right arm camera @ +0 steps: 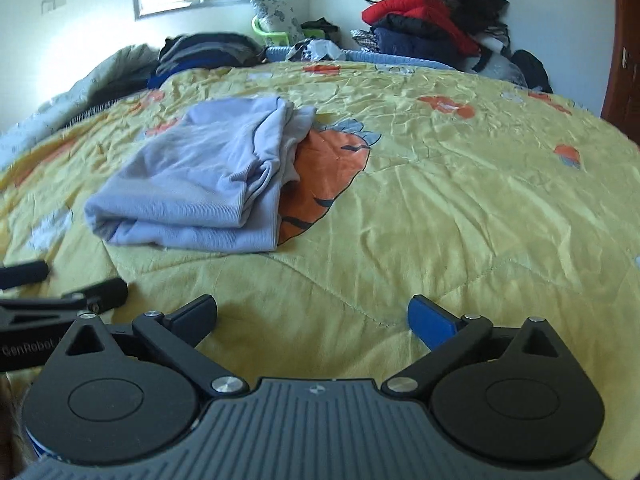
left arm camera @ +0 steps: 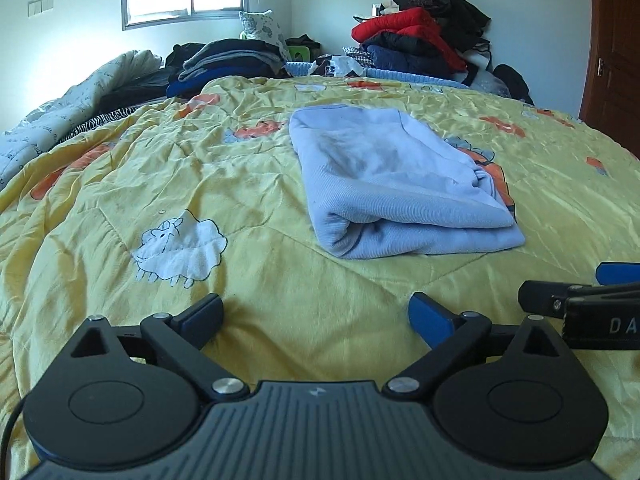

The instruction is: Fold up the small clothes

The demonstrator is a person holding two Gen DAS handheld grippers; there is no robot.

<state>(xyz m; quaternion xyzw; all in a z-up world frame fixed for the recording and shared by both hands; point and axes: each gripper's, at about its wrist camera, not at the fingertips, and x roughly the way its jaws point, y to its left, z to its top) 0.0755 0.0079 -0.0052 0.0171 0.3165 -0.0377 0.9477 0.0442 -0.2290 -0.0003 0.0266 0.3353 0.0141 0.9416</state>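
A soft ribbed lilac garment (left arm camera: pixel 396 184) lies folded into a thick rectangle on the crinkled yellow quilt (left arm camera: pixel 256 184). Near the garment, the left gripper (left arm camera: pixel 316 312) and the right gripper (right arm camera: pixel 312 314) both stand wide apart and hold nothing.

Left hand-held gripper (left arm camera: pixel 316 314) wide open, right hand-held gripper (right arm camera: pixel 312 314) likewise, side by side
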